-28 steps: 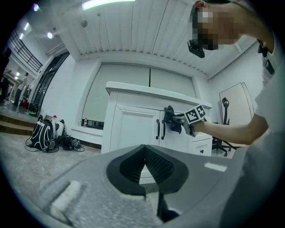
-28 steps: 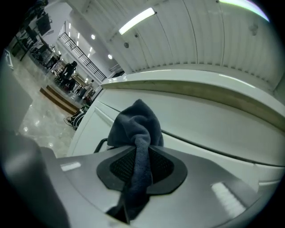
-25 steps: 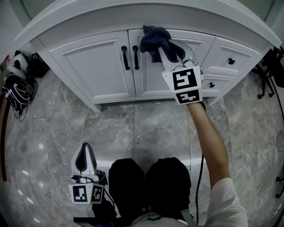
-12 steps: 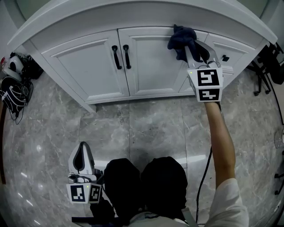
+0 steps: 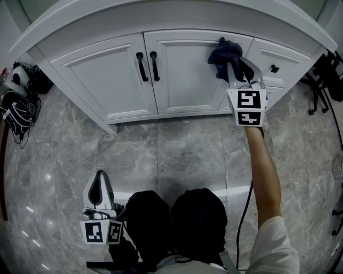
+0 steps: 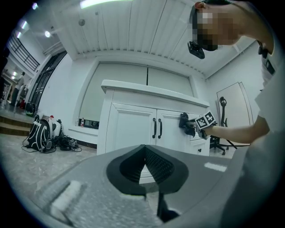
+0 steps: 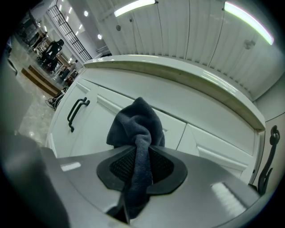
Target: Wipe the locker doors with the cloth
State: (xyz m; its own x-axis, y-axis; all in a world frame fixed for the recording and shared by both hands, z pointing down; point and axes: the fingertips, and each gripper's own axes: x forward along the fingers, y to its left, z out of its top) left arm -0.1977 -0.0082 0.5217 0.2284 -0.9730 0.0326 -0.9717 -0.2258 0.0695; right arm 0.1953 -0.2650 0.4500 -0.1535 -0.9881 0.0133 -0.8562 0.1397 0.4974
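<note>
Mid-wipe: right gripper [image 5: 234, 68] jaws clamping cloth [image 5: 224, 52] at right door's [image 5: 182, 75] 1 o'clock corner (left gripper [image 5: 99, 188] idle, jaws together, empty). Next, probably: sweep toward 7 o'clock, keeping contact.

A grey marble-patterned floor [image 5: 177, 150] of large glossy tiles is shown, with small light reflections scattered over its left part. A white cabinet [image 5: 161, 115] is stood directly on it, fitted with 2 doors [image 5: 185, 69] and 2 black handles [image 5: 140, 67] set side by side, and topped by a pale curved worktop [image 5: 161, 13]. To the left of the cabinet, a heap of bags and black cables [image 5: 19, 112] is laid on the tiles; in the left gripper view a dark backpack [image 6: 38, 136] is seen propped there. To the right, a black office chair [image 5: 324, 80] is stood on the floor close to the cabinet's end.
</note>
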